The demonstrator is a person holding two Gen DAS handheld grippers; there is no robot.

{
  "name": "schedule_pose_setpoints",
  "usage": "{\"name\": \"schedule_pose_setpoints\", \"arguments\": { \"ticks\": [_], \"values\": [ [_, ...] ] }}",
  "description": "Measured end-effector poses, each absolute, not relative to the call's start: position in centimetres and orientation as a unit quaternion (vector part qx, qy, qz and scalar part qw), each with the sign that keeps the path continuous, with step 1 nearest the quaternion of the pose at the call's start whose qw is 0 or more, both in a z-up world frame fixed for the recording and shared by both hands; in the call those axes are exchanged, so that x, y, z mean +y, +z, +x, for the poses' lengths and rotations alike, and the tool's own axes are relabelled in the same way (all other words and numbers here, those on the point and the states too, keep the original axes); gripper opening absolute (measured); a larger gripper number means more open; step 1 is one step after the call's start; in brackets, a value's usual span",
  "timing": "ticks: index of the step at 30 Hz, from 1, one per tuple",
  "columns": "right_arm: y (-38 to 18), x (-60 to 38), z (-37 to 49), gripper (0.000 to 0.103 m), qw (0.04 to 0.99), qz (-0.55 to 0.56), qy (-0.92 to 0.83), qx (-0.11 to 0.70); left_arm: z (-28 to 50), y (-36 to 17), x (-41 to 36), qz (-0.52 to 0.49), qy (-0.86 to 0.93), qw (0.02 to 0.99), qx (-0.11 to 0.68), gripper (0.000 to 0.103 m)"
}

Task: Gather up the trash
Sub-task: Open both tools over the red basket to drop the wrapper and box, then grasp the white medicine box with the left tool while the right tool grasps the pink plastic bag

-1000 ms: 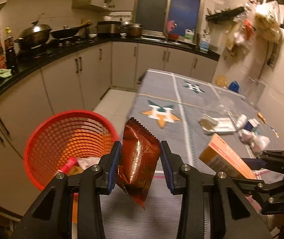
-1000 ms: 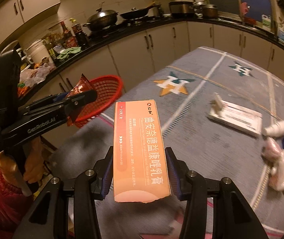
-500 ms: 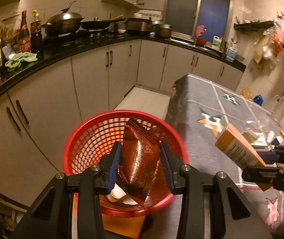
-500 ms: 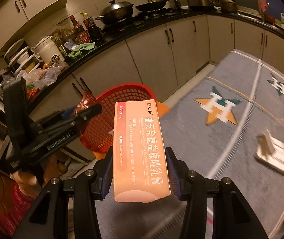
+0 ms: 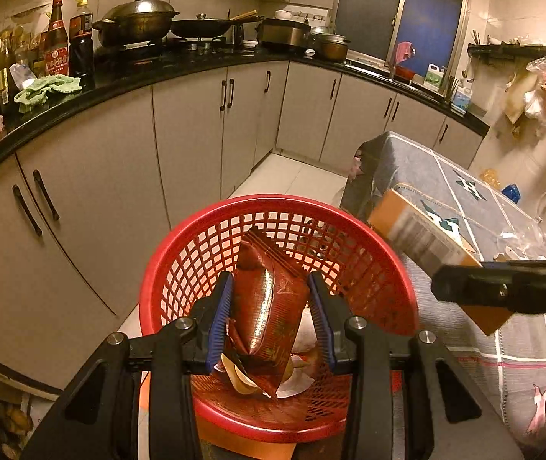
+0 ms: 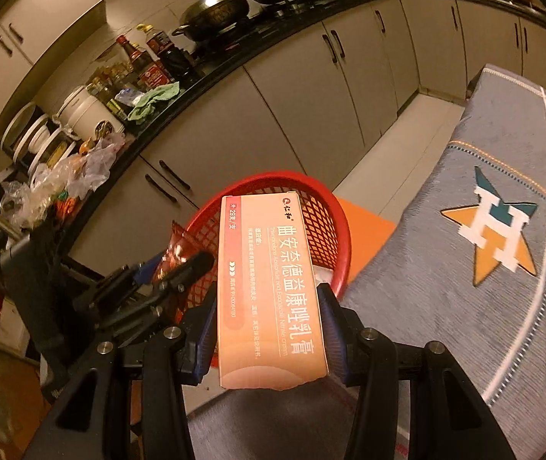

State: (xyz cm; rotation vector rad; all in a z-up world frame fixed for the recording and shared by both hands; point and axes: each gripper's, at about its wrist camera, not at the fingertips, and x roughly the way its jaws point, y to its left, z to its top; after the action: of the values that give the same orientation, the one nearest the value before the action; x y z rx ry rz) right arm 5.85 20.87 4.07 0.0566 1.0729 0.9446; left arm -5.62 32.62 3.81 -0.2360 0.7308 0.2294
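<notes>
My left gripper (image 5: 269, 318) is gripping a dark red foil snack wrapper (image 5: 267, 306); its blue-padded fingers (image 5: 222, 306) are pressing on both sides of the wrapper, which is standing roughly upright between them; the wrapper is hanging directly over the open mouth of the red mesh basket (image 5: 364, 268); inside the basket, at 6 o'clock from the wrapper, pale scraps of trash (image 5: 242, 379) are lying on the bottom.

My right gripper (image 6: 269, 329) is gripping an orange carton (image 6: 269, 287) printed with white lettering; the fingers (image 6: 205, 329) are clamping its long sides near the lower end, and the carton is pointing toward 12 o'clock; its far end is overlapping the basket rim (image 6: 340, 226) in the right wrist view; the left gripper with the wrapper (image 6: 175, 249) is showing at 9 o'clock from the carton.

In the left wrist view the carton (image 5: 422, 230) is appearing at 3 o'clock, beside the basket rim and blurred; the grey cloth-covered surface (image 6: 445, 268) is lying at 3 o'clock from the basket; the basket is standing on an orange support (image 6: 364, 230) beside the kitchen cabinets (image 5: 81, 207).
</notes>
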Motion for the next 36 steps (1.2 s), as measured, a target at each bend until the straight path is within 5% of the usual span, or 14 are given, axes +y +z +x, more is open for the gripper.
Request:
{"name": "schedule_pose_setpoints", "arguments": {
  "ticks": [13, 36],
  "values": [
    [3.5, 22.1, 6.9, 0.057, 0.755, 0.048, 0.431, 0.492, -5.6, 4.0, 33.1, -0.123, 0.111, 0.92, 0.355, 0.056],
    [5.3, 5.2, 1.8, 0.059, 0.815, 0.07, 0.368, 0.442, -8.2, 7.2, 23.2, -0.093, 0.041, 0.932, 0.348, 0.059]
  ]
}}
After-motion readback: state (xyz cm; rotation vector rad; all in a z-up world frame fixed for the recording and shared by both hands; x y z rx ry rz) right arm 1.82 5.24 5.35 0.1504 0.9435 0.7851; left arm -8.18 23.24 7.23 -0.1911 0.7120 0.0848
